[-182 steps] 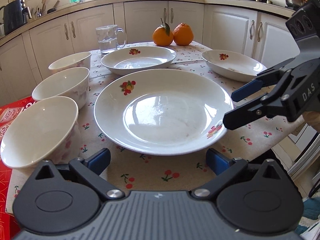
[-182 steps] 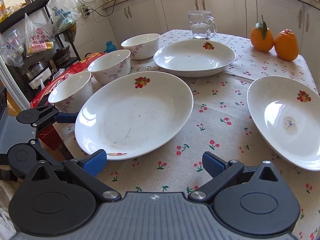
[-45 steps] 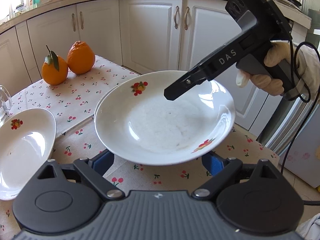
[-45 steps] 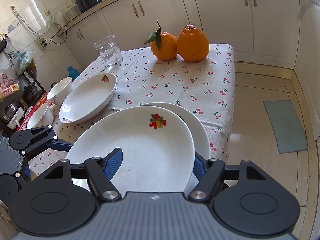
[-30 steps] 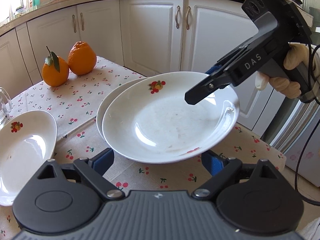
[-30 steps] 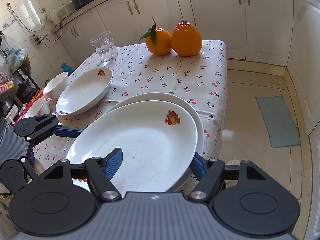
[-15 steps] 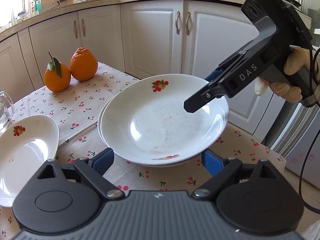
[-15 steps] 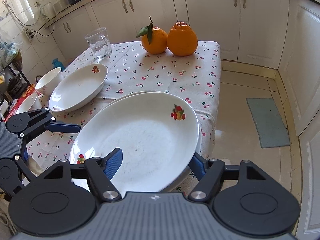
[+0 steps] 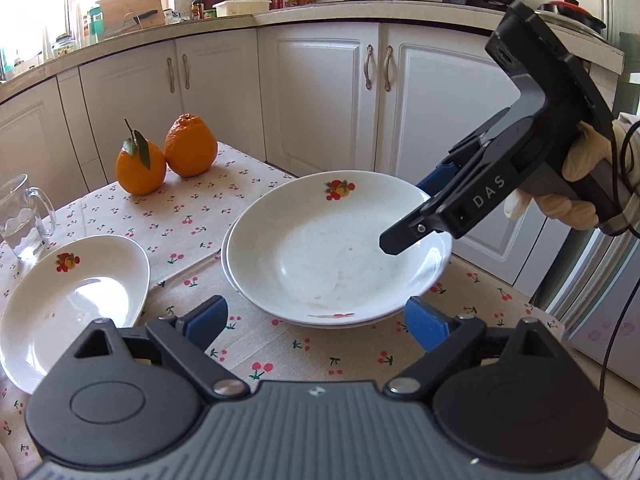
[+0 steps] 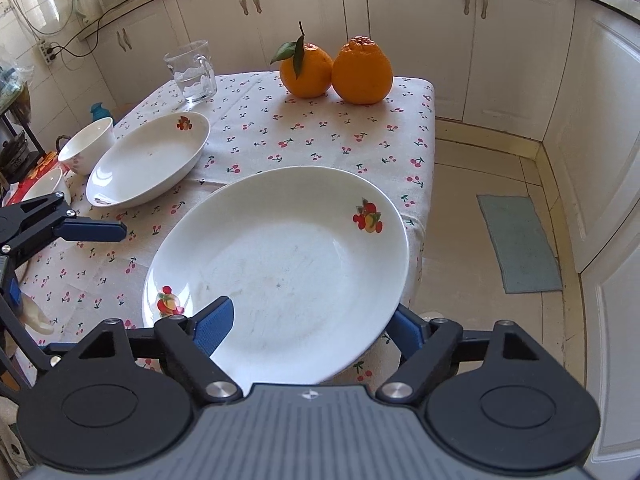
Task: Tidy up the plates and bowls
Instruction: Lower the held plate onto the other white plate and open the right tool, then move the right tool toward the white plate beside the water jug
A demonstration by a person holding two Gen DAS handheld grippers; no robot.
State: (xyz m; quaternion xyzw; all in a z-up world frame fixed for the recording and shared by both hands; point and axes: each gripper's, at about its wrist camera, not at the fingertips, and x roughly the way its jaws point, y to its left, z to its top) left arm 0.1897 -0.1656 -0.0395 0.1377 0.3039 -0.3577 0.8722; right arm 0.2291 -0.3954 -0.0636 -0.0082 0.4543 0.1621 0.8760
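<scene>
The right gripper [image 10: 308, 322] straddles the rim of the top plate [image 9: 340, 240], one finger above and one beneath, though whether it actually pinches is unclear. That plate sits nested on a second plate [image 9: 230, 258] on the tablecloth [image 9: 192, 216]. The left gripper [image 9: 316, 318] (fingers spread wide) holds nothing.

Table edge by the stack: the white fruit-print plate stack [image 9: 304, 256] sits at the corner of the cherry-print tablecloth [image 10: 280, 128]; bare floor beyond it.
Over the stack: the right gripper [image 9: 416, 216] spans its rim, blocking that side.
Middle cloth: bare strip between the stack and the white oval plate [image 10: 148, 164].
Far end: two oranges [image 10: 336, 72] and a glass mug [image 10: 194, 74].
Left edge: white bowls [image 10: 86, 144] crowd it.
</scene>
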